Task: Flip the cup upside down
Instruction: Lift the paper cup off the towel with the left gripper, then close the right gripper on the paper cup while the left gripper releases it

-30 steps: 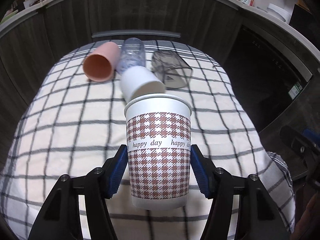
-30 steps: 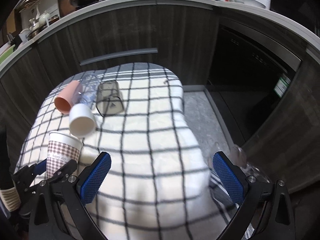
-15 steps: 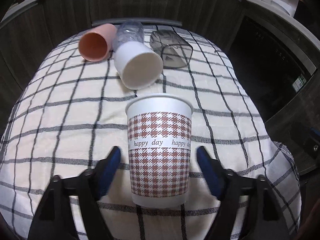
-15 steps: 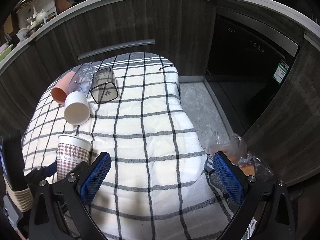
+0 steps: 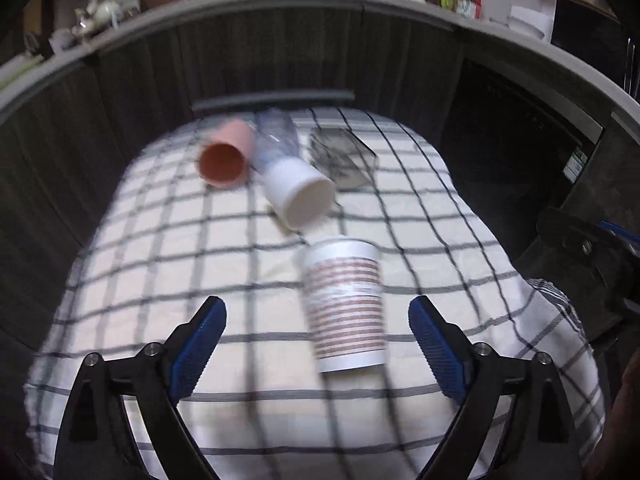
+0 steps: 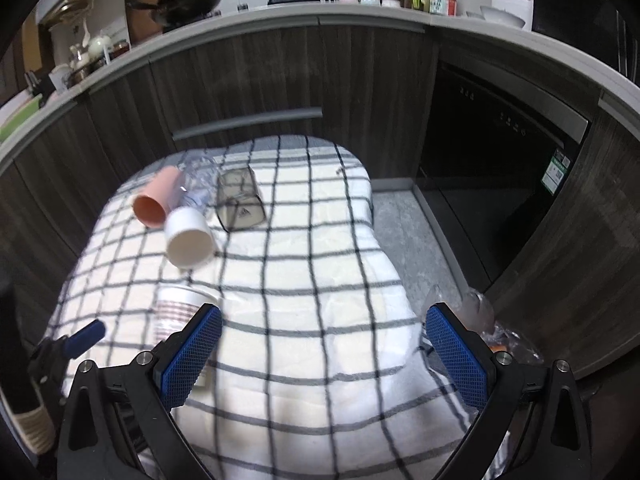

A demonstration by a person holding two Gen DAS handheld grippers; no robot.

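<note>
A houndstooth paper cup (image 5: 346,306) stands on the checked cloth (image 5: 160,264), blurred by motion. It also shows in the right wrist view (image 6: 176,312), partly behind a finger. My left gripper (image 5: 316,344) is open and empty; the cup sits between its fingers, nearer the right one, touching neither. My right gripper (image 6: 324,352) is open and empty above the cloth's right part, right of the cup. A white cup (image 5: 298,194), a pink cup (image 5: 226,158), a clear cup (image 5: 276,138) and a grey square cup (image 5: 342,156) lie on their sides at the far end.
The cloth covers a small table in front of dark wood cabinets (image 6: 256,76). A dark appliance (image 6: 492,152) stands to the right. Grey floor (image 6: 416,240) and a plastic bag (image 6: 488,320) lie beyond the cloth's right edge.
My left gripper let go of the paper cup, opened wide and drew back and left. The cup stays standing on the cloth. The right gripper rose slightly.
</note>
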